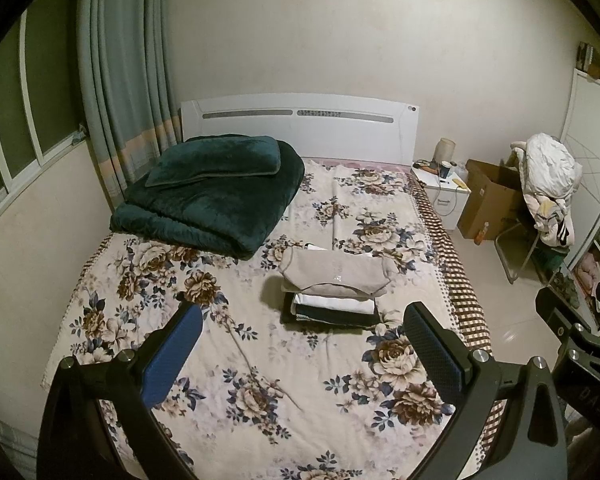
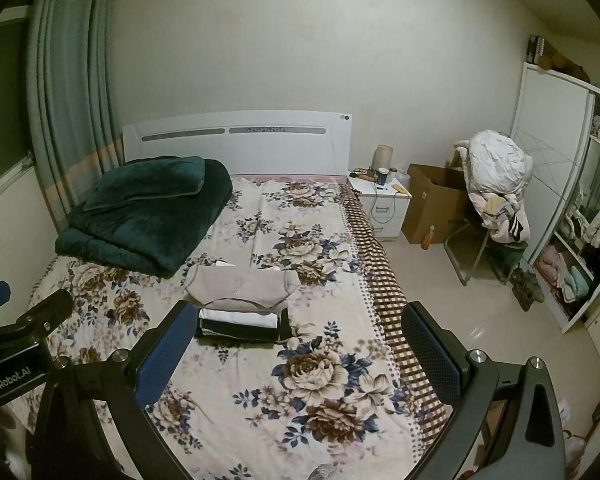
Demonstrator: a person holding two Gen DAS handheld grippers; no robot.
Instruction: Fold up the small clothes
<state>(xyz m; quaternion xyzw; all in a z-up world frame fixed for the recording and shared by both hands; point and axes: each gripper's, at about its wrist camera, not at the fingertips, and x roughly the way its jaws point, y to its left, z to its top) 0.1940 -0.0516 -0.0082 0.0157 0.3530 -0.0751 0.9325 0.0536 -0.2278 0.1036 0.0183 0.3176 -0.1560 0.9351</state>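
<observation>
At the lower left of its own view, the left gripper (image 1: pixel 304 340) hangs wide and empty over the floral bedsheet (image 1: pixel 260 380). Mid-frame sits the stack of folded clothes (image 1: pixel 332 284), a beige garment (image 1: pixel 336 270) on top. The right gripper (image 2: pixel 300 340) is likewise wide, holding nothing. Folding looks finished; any next move calls for fetching another garment, and none lies loose on the bed.

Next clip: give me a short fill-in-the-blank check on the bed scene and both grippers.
1. The top garment of the folded stack is ____ in colour.
2. The dark green blanket lies near the ____ of the bed.
3. Both the left hand-held gripper and the right hand-held gripper are ____ and hold nothing.
4. The cardboard box stands on the ____.

Missing words: beige; headboard; open; floor
</observation>
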